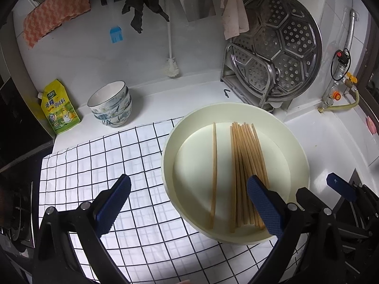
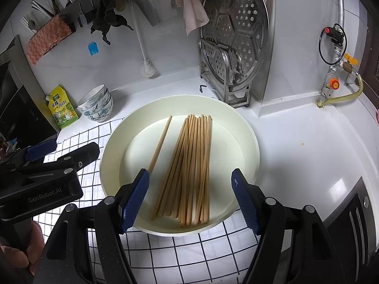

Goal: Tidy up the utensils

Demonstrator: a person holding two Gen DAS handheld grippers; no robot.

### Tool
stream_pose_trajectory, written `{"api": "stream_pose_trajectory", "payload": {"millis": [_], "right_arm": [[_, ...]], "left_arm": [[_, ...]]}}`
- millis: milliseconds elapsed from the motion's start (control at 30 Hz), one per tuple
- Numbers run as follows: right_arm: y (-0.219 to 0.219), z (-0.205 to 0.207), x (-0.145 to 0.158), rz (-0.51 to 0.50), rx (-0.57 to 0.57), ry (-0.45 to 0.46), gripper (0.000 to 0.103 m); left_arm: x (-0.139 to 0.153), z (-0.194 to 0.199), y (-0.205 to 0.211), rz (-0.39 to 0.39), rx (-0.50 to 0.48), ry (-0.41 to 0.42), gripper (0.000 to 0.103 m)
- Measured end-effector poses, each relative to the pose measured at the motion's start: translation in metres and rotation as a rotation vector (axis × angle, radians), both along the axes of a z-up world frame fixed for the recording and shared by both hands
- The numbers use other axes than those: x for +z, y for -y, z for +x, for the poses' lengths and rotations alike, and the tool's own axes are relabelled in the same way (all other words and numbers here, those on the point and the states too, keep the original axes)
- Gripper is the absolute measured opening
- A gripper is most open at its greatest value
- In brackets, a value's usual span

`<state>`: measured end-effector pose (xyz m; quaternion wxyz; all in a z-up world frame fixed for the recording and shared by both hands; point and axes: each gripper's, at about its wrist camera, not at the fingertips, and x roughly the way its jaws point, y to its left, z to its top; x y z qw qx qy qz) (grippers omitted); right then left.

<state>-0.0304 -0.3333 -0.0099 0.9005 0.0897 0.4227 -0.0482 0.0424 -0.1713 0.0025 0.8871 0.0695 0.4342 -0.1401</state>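
Grippers came first in both wrist views, each with blue pads on black arms. The left gripper (image 1: 189,203) stood wide apart and empty, one finger over a checked cloth (image 1: 142,213) at 7 o'clock, the other over the near rim of a cream basin (image 1: 170,165) at 5 o'clock. The right gripper (image 2: 190,198) also stood wide apart, holding nothing, its fingers framing the basin's near edge. A hand (image 2: 21,248) showed at 8 o'clock in the right view, beneath the left gripper's body.

Inside the basin, a bundle of chopsticks (image 2: 189,170) lay side by side, running from 6 toward 12 o'clock. A lone chopstick (image 2: 160,144) lay apart from it, toward 10 o'clock.

Farther off on the white counter, stacked bowls (image 1: 111,104) and a yellow pouch (image 1: 59,108) stood at 10 o'clock. A steamer tray (image 1: 279,42) leaned in a metal rack (image 1: 244,78) at 1 o'clock. A blue brush (image 1: 116,34) and cloths hung at 12 o'clock.
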Motion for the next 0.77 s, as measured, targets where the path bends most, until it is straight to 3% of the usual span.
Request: {"api": "stream_pose_trajectory", "payload": {"millis": [767], "right_arm": [[0.0007, -0.0004, -0.0006, -0.001, -0.003, -0.002, 0.069]], "left_arm": [[0.001, -0.0011, -0.0025, -0.027, 0.001, -0.015, 0.097]]}}
